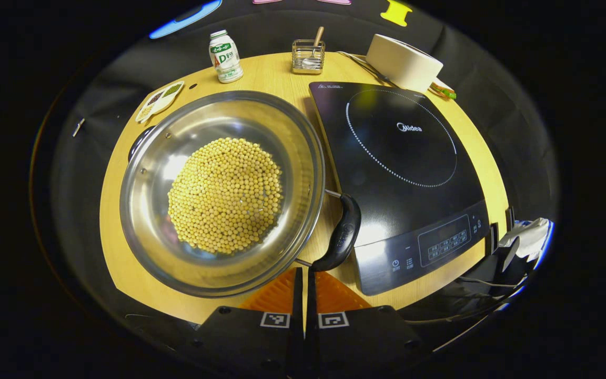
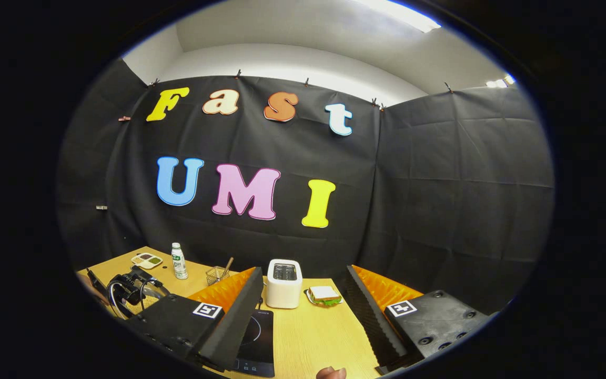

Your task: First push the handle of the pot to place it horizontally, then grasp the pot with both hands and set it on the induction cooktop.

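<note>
I'm hovering my left gripper right at the near end of the pot's handle, jaws pinched nearly together, holding nothing. The pot sits on the table just beside the induction cooktop, soybeans heaped in the bottom. My worry: shove the handle too hard and the whole pot slides or tips, spilling beans, or the rim bangs the cooktop's edge. My right gripper hangs high and wide open, aimed at the wall with the toaster ahead, well away from the pot, so any two-handed lift risks going lopsided until I bring it down.
</note>
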`<state>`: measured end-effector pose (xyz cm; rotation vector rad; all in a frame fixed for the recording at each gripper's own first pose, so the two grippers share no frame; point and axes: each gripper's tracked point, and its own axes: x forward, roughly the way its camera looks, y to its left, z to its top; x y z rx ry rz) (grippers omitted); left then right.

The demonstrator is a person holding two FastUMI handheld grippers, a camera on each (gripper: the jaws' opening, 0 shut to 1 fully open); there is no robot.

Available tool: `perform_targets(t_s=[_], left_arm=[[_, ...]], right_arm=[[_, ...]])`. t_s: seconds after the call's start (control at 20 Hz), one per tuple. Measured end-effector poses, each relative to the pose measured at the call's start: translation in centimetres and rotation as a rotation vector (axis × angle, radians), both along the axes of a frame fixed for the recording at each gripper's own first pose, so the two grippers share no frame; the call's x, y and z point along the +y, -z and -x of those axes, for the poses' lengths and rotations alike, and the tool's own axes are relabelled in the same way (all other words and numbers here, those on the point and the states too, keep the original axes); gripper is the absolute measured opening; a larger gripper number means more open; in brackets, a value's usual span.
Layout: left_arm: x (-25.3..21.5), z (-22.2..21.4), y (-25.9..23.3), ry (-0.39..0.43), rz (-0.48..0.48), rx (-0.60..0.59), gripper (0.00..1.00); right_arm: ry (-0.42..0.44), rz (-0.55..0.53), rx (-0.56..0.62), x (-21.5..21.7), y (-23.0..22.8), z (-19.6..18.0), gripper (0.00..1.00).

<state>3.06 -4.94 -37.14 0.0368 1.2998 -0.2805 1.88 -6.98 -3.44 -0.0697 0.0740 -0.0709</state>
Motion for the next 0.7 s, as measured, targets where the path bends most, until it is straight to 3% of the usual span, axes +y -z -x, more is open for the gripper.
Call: perform_targets(t_s=[0.7], left_arm=[[-4.0, -4.8, 0.2, -0.058, 0.028, -0.028, 0.05]], right_arm=[[0.026, 0.013, 0.018, -0.9, 0.6, -0.3, 0.98]])
